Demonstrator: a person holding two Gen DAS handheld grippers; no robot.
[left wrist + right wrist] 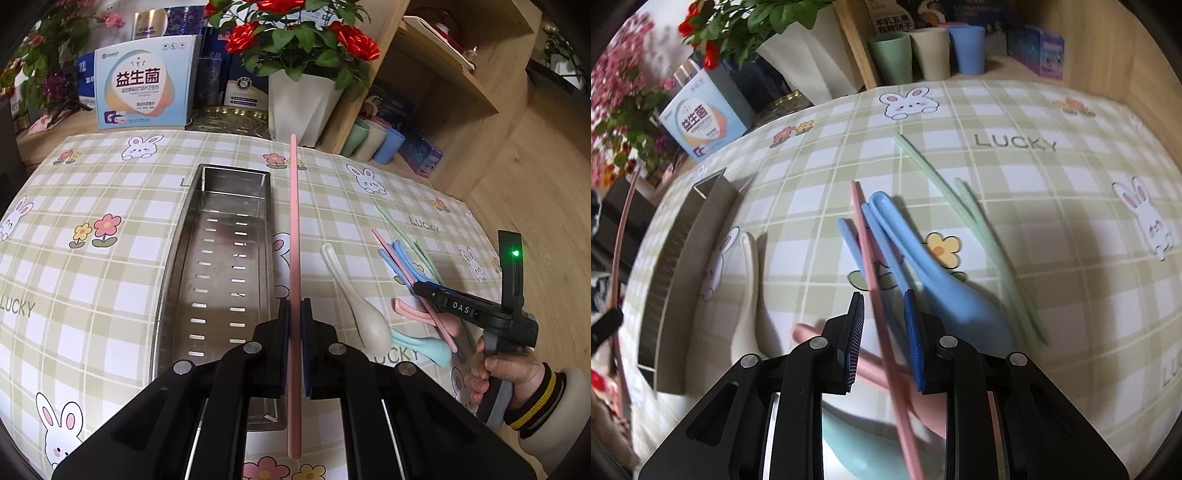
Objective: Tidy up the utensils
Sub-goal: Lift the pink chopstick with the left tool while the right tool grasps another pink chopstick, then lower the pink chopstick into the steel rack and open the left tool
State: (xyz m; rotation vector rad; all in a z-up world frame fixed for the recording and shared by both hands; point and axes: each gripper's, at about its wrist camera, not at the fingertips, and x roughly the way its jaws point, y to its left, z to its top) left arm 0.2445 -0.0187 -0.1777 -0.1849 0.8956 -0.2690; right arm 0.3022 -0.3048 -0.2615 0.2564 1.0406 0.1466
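Left wrist view: left gripper (294,314) is pinching a pink chopstick (293,229), long axis running toward 12 o'clock, metal tray (192,229) lying alongside at 9 o'clock.
Right wrist view: right gripper (884,325), jaws spread, is straddling a second pink chopstick (871,273) running toward 11 o'clock; no pad contact visible.

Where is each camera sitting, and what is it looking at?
Left wrist: rides the left gripper, looking down its fingers at the metal tray; it clamps a pink chopstick, with the person's right hand at the edge.
Right wrist: rides the right gripper, looking down at the utensil pile; a second pink chopstick lies between its jaws.
Shared: tray, white spoon, bunny tablecloth.
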